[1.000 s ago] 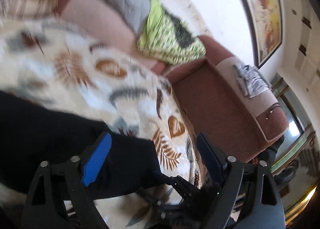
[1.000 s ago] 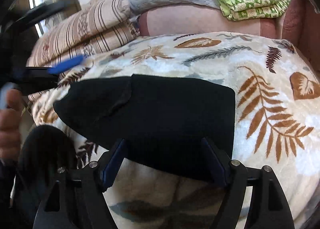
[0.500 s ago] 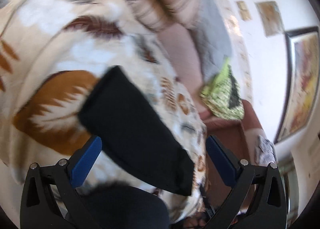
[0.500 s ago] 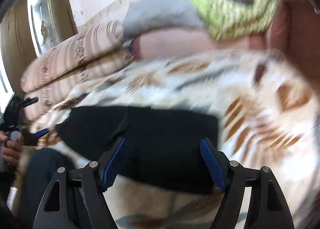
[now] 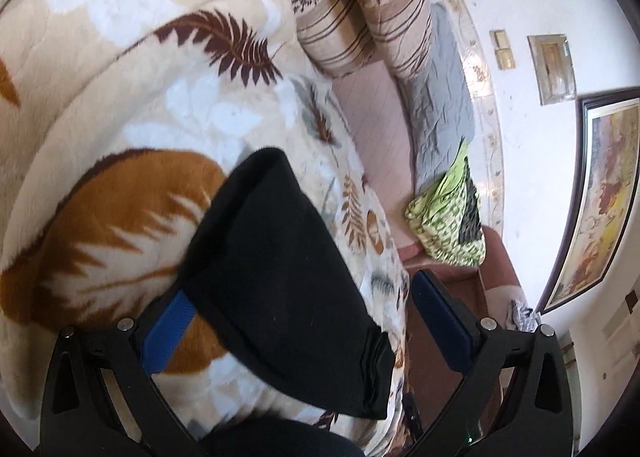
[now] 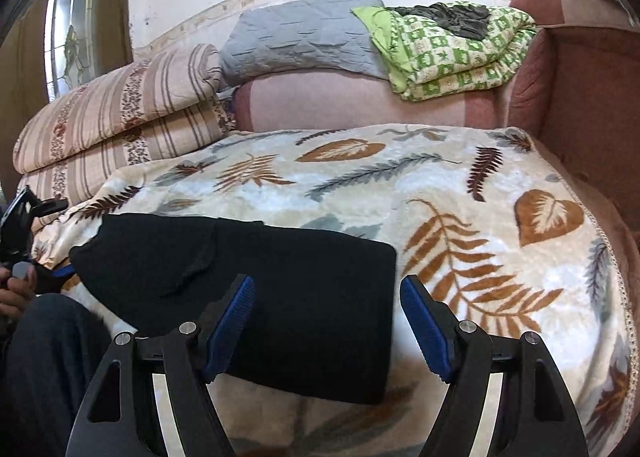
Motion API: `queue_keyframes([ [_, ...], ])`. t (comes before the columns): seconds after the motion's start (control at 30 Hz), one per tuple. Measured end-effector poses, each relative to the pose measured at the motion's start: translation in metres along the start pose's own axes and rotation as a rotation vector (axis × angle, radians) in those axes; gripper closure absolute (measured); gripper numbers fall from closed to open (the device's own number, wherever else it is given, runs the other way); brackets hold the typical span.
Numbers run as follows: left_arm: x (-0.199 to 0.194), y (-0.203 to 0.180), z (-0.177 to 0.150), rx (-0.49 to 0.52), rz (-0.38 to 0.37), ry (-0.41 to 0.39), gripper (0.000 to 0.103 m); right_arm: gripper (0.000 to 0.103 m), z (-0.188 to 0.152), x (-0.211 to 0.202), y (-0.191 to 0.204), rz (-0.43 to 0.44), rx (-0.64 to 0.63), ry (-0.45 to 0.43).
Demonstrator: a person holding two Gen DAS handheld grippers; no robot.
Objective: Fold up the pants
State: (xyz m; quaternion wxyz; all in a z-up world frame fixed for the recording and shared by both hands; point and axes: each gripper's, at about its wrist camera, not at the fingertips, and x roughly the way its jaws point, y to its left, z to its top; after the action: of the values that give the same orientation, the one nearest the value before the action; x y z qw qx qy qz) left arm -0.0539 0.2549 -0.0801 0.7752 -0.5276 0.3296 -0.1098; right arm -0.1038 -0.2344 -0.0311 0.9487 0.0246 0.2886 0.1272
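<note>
Leaf-print blanket point(image 6: 460, 193) carries the folded pants point(image 6: 280, 281) near its front-left corner. Left claw point(image 5: 296, 321) has just opened wide around them, right claw point(image 6: 324, 321) gapes unclamped. A careless nudge may undo the fold.

A home living room: pink sofa point(image 6: 360, 105) draped in leaf-print blanket point(image 6: 400, 193), folded quilts point(image 6: 120, 105) stacked far left, framed painting point(image 5: 600, 197).

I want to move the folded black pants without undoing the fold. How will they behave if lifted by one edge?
The black pants are probably floppy: soft layered cloth lying slack on the leaf-print blanket, so a lifted edge would likely droop and the layers slide open. They look light, and the plush blanket may drag on them.
</note>
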Motion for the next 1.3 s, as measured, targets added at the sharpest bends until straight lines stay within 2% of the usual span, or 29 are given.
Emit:
queue_keyframes([
  [0.1,-0.001,0.000,-0.001,0.001,0.015,-0.012,0.004,0.026,-0.002,0.005,0.003,0.009,-0.006,0.023],
  [0.13,-0.002,0.001,-0.002,-0.011,0.048,-0.020,0.016,0.026,-0.002,0.005,0.004,0.009,-0.007,0.027],
  [0.17,-0.003,0.004,-0.002,-0.026,0.077,-0.024,0.034,0.026,-0.002,0.005,0.005,0.008,-0.007,0.026],
  [0.23,-0.003,0.011,-0.003,-0.056,0.123,-0.020,0.055,0.026,-0.003,0.006,0.005,0.008,-0.011,0.025],
  [0.27,-0.002,0.013,-0.004,-0.064,0.136,-0.018,0.063,0.026,-0.003,0.006,0.005,0.004,-0.010,0.024],
  [0.3,-0.003,0.015,-0.004,-0.069,0.154,-0.020,0.066,0.026,-0.003,0.006,0.005,0.001,-0.007,0.023],
  [0.37,-0.003,0.015,-0.005,-0.066,0.206,-0.020,0.087,0.026,-0.003,0.007,0.003,-0.006,0.006,0.024],
  [0.43,-0.003,0.012,-0.006,-0.035,0.243,-0.021,0.092,0.026,-0.002,0.006,-0.002,-0.003,0.033,0.024],
  [0.53,-0.008,-0.019,-0.011,0.115,0.315,-0.056,0.094,0.026,-0.001,0.004,-0.012,0.010,0.090,0.018],
  [0.63,-0.011,-0.063,-0.025,0.316,0.327,-0.105,0.094,0.026,-0.001,0.002,-0.022,0.000,0.144,0.018],
  [0.73,-0.012,-0.100,-0.042,0.464,0.270,-0.121,0.094,0.026,-0.002,0.002,-0.035,0.008,0.213,0.024],
  [0.83,-0.003,-0.129,-0.064,0.576,0.182,-0.082,0.094,0.026,-0.003,0.002,-0.045,0.012,0.270,0.027],
  [1.0,0.026,-0.150,-0.086,0.618,0.098,0.026,0.095,0.026,-0.005,0.001,-0.055,0.016,0.321,0.030],
  [1.3,0.070,-0.175,-0.134,0.681,0.019,0.168,0.095,0.026,-0.006,0.000,-0.066,-0.020,0.378,0.021],
])
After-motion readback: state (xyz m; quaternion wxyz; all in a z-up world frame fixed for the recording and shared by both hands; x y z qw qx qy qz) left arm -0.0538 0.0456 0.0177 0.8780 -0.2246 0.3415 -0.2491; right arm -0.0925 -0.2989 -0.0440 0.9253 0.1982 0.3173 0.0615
